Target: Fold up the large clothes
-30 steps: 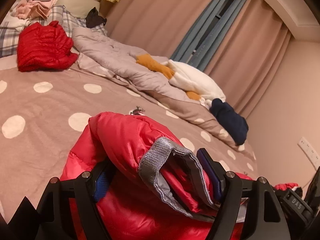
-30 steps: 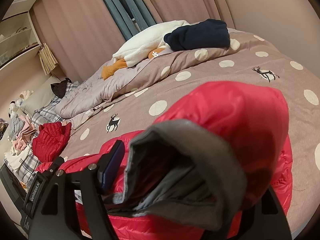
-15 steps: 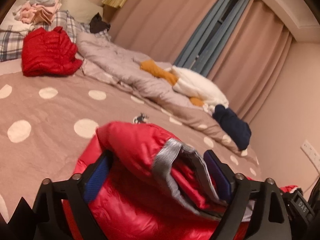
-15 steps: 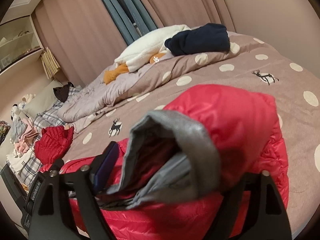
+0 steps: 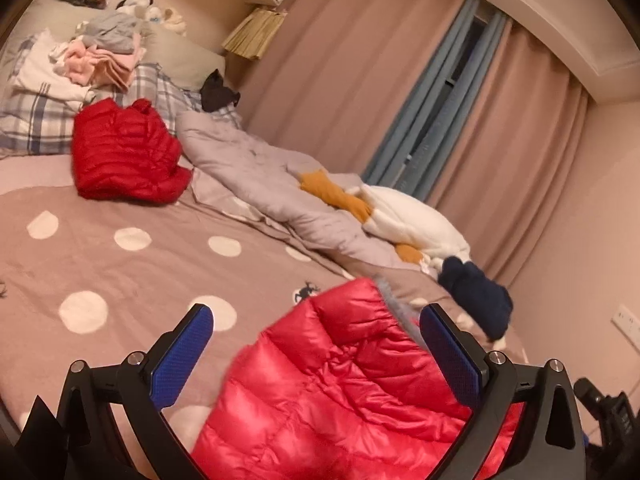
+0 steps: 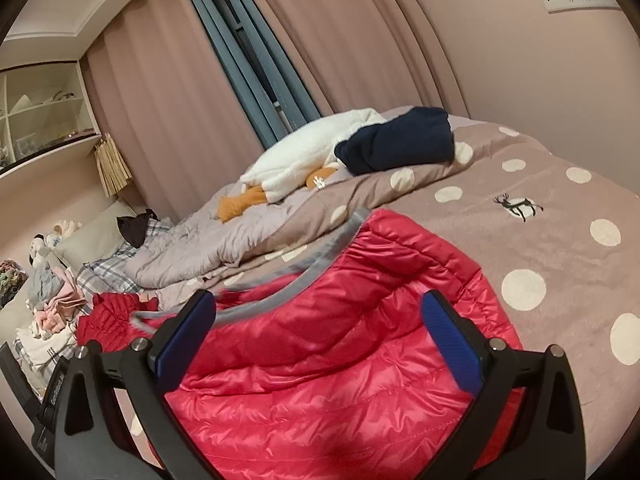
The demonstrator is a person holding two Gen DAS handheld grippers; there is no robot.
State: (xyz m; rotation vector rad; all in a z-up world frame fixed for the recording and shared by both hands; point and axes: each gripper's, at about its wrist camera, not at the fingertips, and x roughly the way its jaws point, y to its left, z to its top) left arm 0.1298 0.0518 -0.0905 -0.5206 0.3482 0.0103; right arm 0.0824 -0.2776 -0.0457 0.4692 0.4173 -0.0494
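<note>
Your red puffer jacket (image 5: 344, 392) lies spread on the polka-dot duvet (image 5: 120, 272) of the bed, its grey-trimmed edge (image 6: 320, 256) curving along the side toward the rumpled grey quilt (image 5: 256, 184). Your left gripper (image 5: 320, 356) hovers low over the jacket with its blue-padded fingers (image 5: 182, 360) spread wide, nothing between them; the right-hand pad sits just beside the jacket's grey edge, though whether it touches is hard to tell. Your right gripper (image 6: 320, 344) is likewise spread wide and empty, tilted down over the jacket's quilted red surface, with the jacket filling the gap between the fingers from below. Further up the bed, a second red puffer jacket (image 5: 124, 156) sits folded near the plaid pillow (image 5: 36, 120), and a stack of pink, grey and white clothes (image 5: 100, 56) rests on top of that pillow. Along the far side of the quilt lie a white fleece garment (image 6: 304, 160), a mustard-orange piece (image 6: 240, 204) and a folded navy garment (image 6: 400, 140). Pink curtains (image 5: 360, 60) hang behind the bed.
</note>
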